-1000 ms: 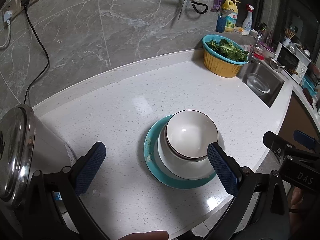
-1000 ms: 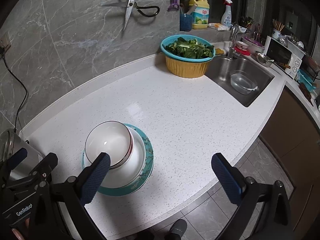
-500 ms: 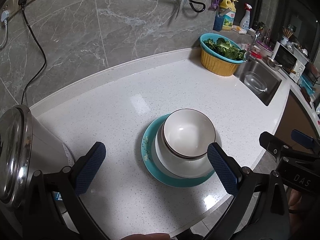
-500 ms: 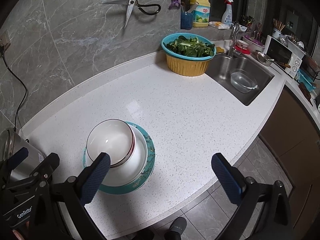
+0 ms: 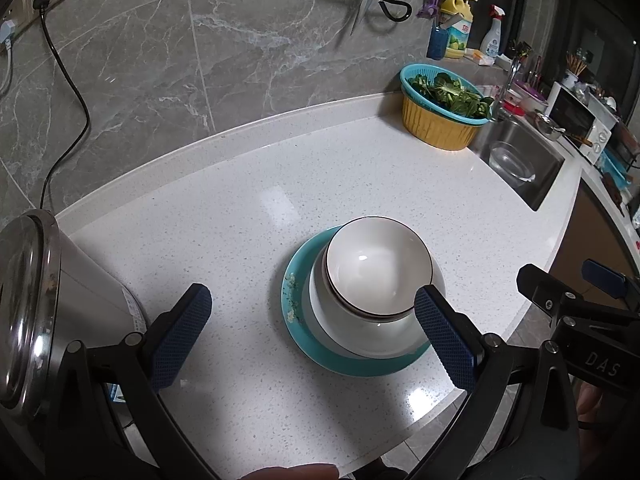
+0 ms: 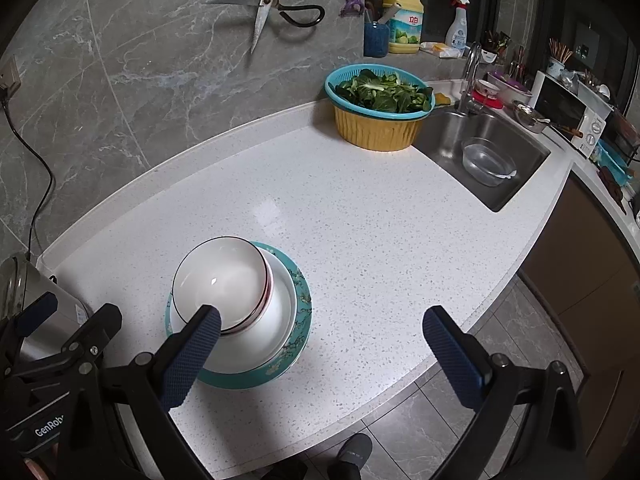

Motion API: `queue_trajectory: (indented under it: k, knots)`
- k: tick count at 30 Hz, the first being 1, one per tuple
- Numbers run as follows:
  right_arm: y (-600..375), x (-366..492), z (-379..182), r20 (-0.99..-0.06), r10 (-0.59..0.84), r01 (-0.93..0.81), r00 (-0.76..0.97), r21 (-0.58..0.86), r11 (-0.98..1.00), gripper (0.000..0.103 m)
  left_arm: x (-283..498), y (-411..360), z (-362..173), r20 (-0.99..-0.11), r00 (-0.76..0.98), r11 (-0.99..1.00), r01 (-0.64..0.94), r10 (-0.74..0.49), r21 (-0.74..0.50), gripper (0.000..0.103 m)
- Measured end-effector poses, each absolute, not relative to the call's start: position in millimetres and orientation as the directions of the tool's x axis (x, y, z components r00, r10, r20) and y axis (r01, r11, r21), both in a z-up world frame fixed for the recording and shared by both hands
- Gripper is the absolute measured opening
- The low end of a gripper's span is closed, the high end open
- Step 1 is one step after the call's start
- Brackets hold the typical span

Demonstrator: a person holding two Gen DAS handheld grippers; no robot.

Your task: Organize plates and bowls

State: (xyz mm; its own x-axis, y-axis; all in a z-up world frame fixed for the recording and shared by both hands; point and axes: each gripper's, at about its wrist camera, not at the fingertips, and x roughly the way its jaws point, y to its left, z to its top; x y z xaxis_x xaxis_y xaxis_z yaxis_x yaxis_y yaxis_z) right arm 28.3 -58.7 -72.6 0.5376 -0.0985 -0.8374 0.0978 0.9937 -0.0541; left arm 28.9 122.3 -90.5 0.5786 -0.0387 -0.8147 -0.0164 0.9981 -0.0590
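Note:
A white bowl with a dark rim (image 5: 376, 264) (image 6: 220, 276) sits nested in a larger white bowl (image 5: 360, 336) (image 6: 260, 340), which rests on a teal plate (image 5: 296, 292) (image 6: 302, 304) near the counter's front edge. My left gripper (image 5: 310, 320) is open and empty, above and in front of the stack. My right gripper (image 6: 320, 340) is open and empty, to the right of the stack; its left finger overlaps the bowls in view.
A steel kettle (image 5: 36, 300) stands at the left. A yellow basket with greens (image 6: 378, 116) stands at the back right beside the sink (image 6: 488, 160), which holds a clear bowl. Scissors (image 6: 264, 8) hang on the wall. The white counter (image 6: 360, 220) ends close in front.
Both grippers have drawn back and up slightly from the stack. The bowls and plate have not moved.

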Motion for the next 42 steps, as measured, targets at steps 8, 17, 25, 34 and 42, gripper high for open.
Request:
queue_trajectory:
  k: [8,17,25,34,42]
  knots:
    - [-61,30,-73,-0.838,-0.100,0.098,0.537,-0.055,0.994,0.103,32,120,-93,-0.817,0.576,0.998,-0.018,-0.035,-0.055,0.103]
    - [-65,31,-76,-0.840,-0.100,0.104,0.534,-0.052,0.993,0.103,36,121,-96,-0.819,0.572,0.998,-0.014,-0.039,-0.058,0.103]
    - [-66,32,-76,-0.840,-0.101,0.104,0.533,-0.053,0.993,0.103,36,121,-97,-0.820,0.571,0.998,-0.013,-0.041,-0.059,0.103]
    - [-66,32,-76,-0.840,-0.102,0.104,0.533,-0.054,0.993,0.103,38,121,-99,-0.821,0.569,0.998,-0.011,-0.042,-0.058,0.103]
    - [-67,32,-77,-0.840,-0.101,0.103,0.533,-0.054,0.993,0.103,41,122,-100,-0.823,0.566,0.998,-0.010,-0.041,-0.056,0.103]
